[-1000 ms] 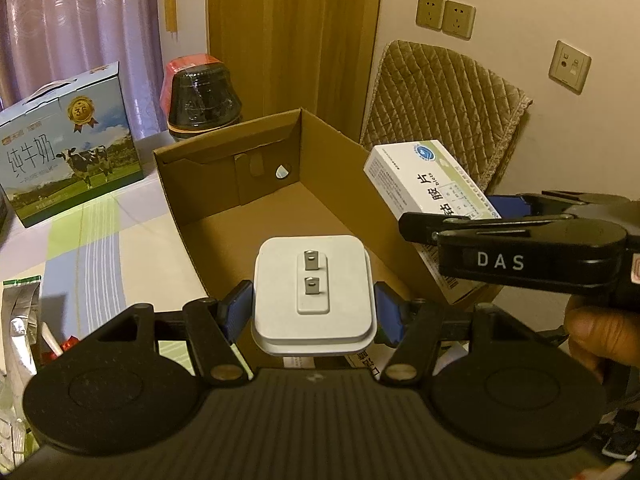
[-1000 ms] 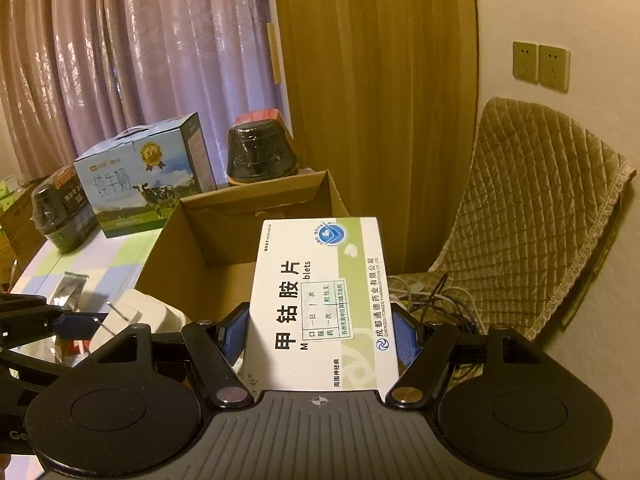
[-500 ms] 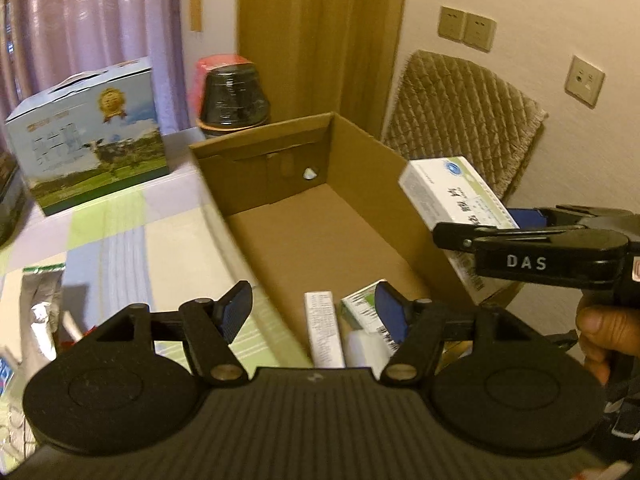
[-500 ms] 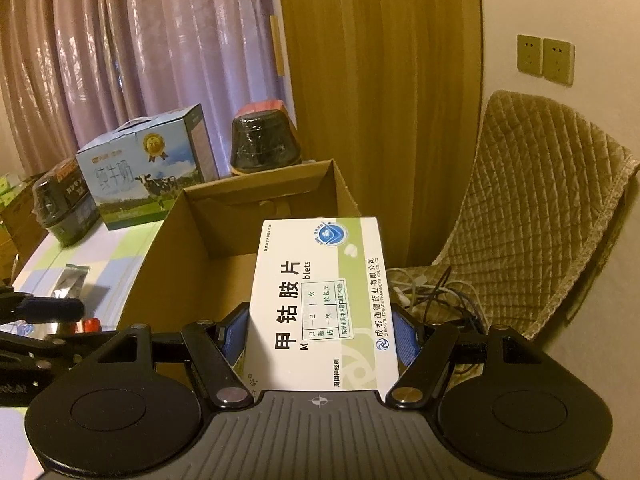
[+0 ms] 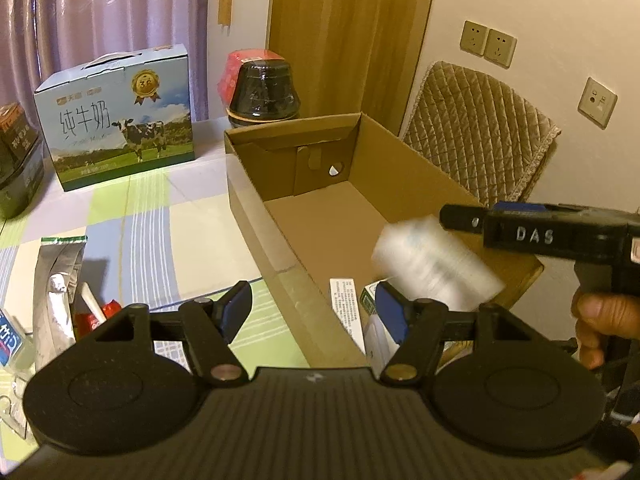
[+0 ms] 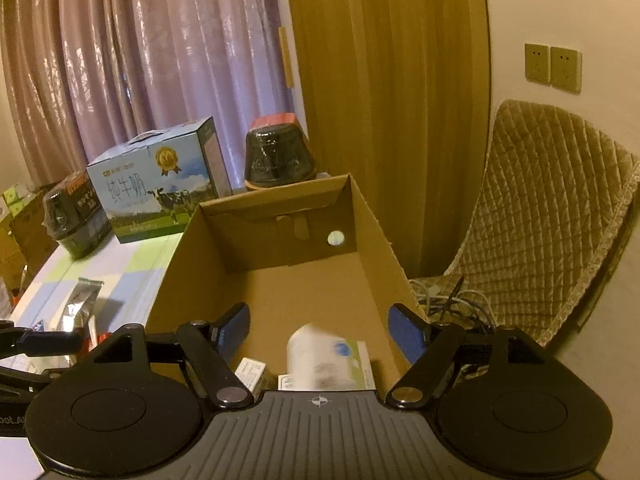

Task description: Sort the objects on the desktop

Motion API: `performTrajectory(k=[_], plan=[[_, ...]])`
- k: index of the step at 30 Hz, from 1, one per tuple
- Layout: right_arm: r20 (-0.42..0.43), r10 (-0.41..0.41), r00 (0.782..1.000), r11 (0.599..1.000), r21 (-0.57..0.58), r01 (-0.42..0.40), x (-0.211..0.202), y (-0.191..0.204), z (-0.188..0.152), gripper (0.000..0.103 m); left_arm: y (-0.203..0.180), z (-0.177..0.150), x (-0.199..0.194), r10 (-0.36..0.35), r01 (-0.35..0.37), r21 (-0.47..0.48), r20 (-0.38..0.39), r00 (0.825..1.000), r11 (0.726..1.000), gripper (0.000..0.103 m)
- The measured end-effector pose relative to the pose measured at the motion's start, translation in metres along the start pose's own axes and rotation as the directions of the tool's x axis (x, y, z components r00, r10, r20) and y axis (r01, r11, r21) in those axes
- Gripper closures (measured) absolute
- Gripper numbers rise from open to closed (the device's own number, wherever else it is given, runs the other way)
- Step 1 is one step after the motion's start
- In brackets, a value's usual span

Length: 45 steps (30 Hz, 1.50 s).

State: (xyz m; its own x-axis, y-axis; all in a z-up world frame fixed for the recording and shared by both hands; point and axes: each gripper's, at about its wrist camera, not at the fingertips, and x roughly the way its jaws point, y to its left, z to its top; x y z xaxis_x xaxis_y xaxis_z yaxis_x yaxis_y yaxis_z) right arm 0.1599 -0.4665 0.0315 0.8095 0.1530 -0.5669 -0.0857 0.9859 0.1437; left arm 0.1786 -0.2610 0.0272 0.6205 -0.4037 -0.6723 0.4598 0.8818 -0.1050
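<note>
The right gripper was opening, medicine box (blurred) dropped into the carton at 6 o'clock; left gripper apart, empty.

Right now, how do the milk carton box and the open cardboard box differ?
The milk carton box is printed blue with a cow and has a top handle; the cardboard box is plain brown. The milk carton box is closed; the cardboard box is open-topped with small packs inside. The cardboard box looks longer and lower. Both stand on the checked tablecloth.
</note>
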Motion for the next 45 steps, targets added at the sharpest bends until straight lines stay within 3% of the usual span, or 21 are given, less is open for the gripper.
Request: performTrajectory(k=[14, 24, 32, 37, 41, 45], plan=[[0.004, 0.015, 1.000, 0.999, 0.031, -0.015, -0.037, 0.020, -0.027, 0.022, 0.020, -0.026, -0.032, 0.021, -0.021, -0.054, 0.007, 1.000, 0.998, 0.035], [-0.021, 0.039, 0.999, 0.999, -0.014, -0.039, -0.057, 0.055, -0.042, 0.017, 0.034, -0.048, -0.060, 0.041, -0.041, -0.080, 0.005, 0.999, 0.996, 0.033], [-0.044, 0.077, 0.996, 0.997, -0.024, -0.078, -0.063, 0.083, -0.058, 0.012, 0.054, -0.070, -0.082, 0.070, -0.070, -0.120, -0.008, 0.998, 0.990, 0.031], [-0.051, 0.105, 0.993, 0.994, -0.033, -0.107, -0.068, 0.100, -0.064, 0.010, 0.068, -0.082, -0.096, 0.094, -0.094, -0.136, -0.011, 0.996, 0.986, 0.026], [-0.059, 0.152, 0.987, 0.988, -0.027, -0.154, -0.071, 0.113, -0.068, 0.002, 0.083, -0.094, -0.108, 0.119, -0.120, -0.152, -0.017, 0.993, 0.981, 0.023], [-0.071, 0.185, 0.980, 0.981, -0.048, -0.189, -0.071, 0.128, -0.073, 0.002, 0.098, -0.109, -0.120, 0.156, -0.158, -0.152, -0.029, 0.987, 0.976, 0.018]])
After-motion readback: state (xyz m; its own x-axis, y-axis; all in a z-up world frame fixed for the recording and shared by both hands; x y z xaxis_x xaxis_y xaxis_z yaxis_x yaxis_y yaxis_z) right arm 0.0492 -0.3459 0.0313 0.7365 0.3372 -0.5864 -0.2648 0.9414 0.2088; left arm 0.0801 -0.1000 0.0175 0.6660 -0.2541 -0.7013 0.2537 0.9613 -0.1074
